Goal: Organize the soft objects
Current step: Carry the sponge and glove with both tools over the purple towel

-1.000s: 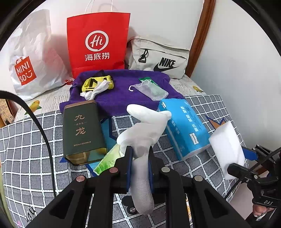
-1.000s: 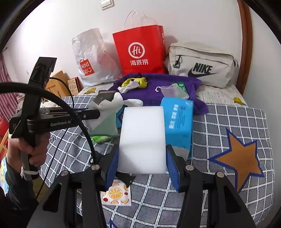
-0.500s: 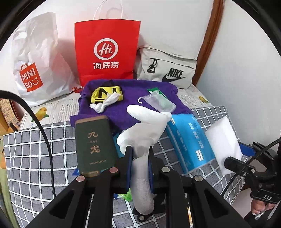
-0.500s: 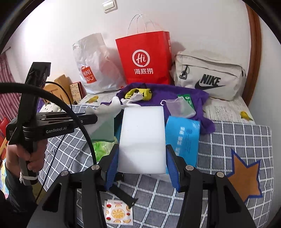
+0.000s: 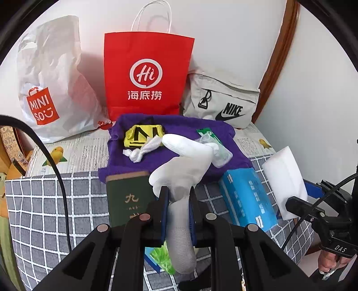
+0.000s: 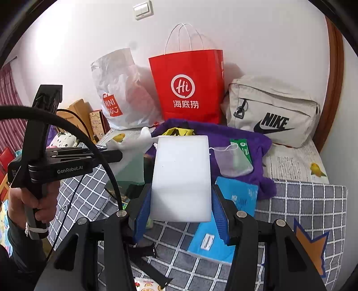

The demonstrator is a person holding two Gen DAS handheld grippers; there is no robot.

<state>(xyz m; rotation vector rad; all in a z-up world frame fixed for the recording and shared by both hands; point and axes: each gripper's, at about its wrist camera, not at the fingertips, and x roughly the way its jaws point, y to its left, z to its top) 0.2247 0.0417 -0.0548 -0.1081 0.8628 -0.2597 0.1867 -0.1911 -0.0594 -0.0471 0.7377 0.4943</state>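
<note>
Already, a white sock (image 5: 179,179) is clamped in the left gripper (image 5: 177,201) and a white sponge (image 6: 181,176) in the right gripper (image 6: 181,210); neither is yet placed on the purple cloth (image 5: 179,125).

A red paper carrier bag with white string handles (image 5: 146,73) is seen standing at top centre of the left wrist view. A crinkled white plastic shopping bag with a red logo (image 5: 51,89) is leaned beside it at upper left, and a beige fabric pouch with a black logo (image 5: 221,105) is set at its right. A dark green rectangular tin (image 5: 127,197) is laid on the grey checked cover (image 5: 44,212) at lower centre. A white wall switch (image 6: 143,9) is seen at the top of the right wrist view.
</note>
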